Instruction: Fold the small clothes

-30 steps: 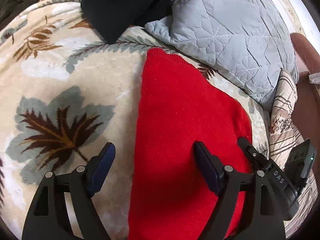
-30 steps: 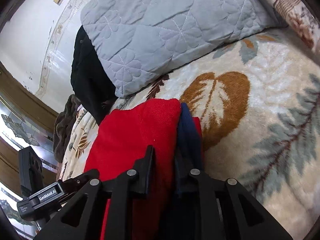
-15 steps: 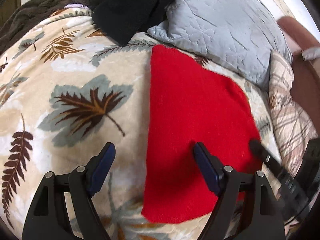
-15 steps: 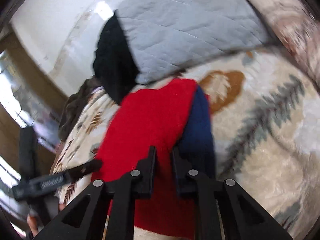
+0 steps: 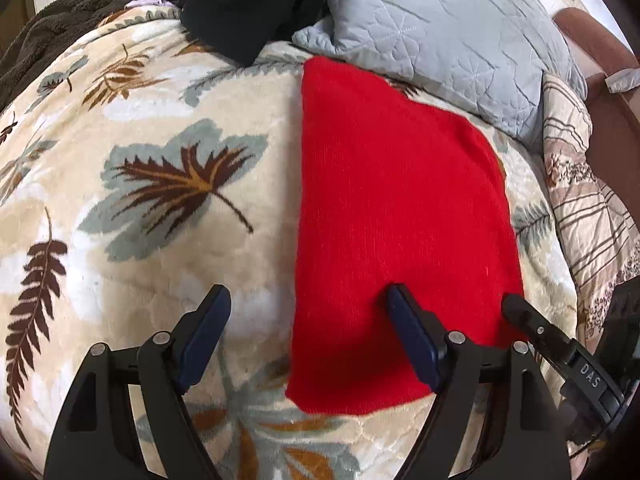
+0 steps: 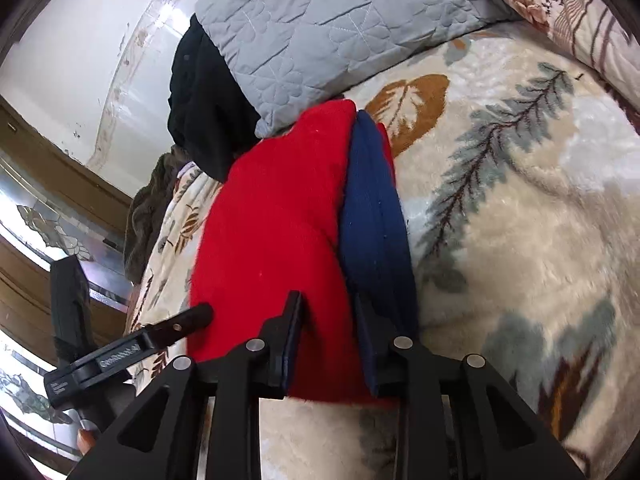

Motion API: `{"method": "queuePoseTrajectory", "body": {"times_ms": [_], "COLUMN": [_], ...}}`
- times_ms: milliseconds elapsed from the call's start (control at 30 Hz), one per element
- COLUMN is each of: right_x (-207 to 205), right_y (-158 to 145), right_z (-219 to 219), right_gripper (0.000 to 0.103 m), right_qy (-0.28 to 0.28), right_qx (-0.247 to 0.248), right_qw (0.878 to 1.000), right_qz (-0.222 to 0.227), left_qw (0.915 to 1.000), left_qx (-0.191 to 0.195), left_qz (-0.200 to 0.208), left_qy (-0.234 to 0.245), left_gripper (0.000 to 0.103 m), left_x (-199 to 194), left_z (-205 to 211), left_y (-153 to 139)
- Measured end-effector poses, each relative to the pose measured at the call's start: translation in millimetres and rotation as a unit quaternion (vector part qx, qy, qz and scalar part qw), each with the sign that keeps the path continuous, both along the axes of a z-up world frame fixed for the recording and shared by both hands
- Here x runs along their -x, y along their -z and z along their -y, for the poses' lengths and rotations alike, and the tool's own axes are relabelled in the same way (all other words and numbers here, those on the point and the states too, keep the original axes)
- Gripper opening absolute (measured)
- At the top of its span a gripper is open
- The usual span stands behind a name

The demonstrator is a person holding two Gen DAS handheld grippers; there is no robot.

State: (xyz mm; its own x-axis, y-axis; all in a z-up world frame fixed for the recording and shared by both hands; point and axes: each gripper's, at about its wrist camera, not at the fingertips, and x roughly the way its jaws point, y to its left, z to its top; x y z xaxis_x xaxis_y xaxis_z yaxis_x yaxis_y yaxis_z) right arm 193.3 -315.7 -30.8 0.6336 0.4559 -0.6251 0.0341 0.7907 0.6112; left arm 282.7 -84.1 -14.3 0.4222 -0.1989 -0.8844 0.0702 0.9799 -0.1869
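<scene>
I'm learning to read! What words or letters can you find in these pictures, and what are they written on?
"DAS": white letters on the body of the right gripper, seen in the left wrist view.
A white label on the body of the left gripper, seen in the right wrist view: too blurred to read.
Smaller white print at that body's end: too small to read.
No writing shows on the red garment.

A plain red garment with a navy band lies on a cream blanket patterned with grey-and-brown leaves; beside the garment, a grey quilted pillow.
</scene>
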Motion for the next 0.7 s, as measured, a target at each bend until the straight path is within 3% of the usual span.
{"method": "queuePoseTrajectory", "body": {"times_ms": [33,67,167,267,433,567,700], "right_x": [3.2,5.8,13.7,18.6,13.9,10.6,9.6], "right_y": [-3.0,-7.7,-17.8,-19.2,8.7,7.9,-1.0], "right_z": [-0.9,-3.8,-8.6,-6.3,5.9,5.6,9.1], "right_gripper": [0.022,0.008,0.007,0.004,0.003,0.004,0.013], "right_qy": [-0.004,-0.01,-0.017,-0.002,0.018,0.016,0.016], "right_qx": [0.007,0.021,0.056,0.059,0.044,0.045,0.036], "right_qw": [1.0,1.0,0.998,0.998,0.999,0.999,0.999], "right_qz": [0.002,0.009,0.027,0.032,-0.01,-0.011,-0.007], "left_qw": [1.0,1.0,0.9999,0.9998,0.9998,0.9998,0.9995], "left_qx": [-0.001,-0.004,-0.009,-0.013,-0.014,-0.013,-0.002], "left_qz": [-0.001,0.002,0.006,0.01,0.001,0.0,-0.004], "left_qy": [0.001,0.002,0.007,0.011,0.012,0.013,0.03], "left_gripper": [0.082,0.082,0.082,0.082,0.082,0.082,0.082], "left_x": [2.2,5.3,10.4,13.6,11.2,10.6,11.9], "left_z": [0.6,0.8,2.6,3.2,1.5,1.8,-1.1], "left_y": [-0.6,-2.3,-6.1,-7.8,-2.2,0.9,-3.3]}}
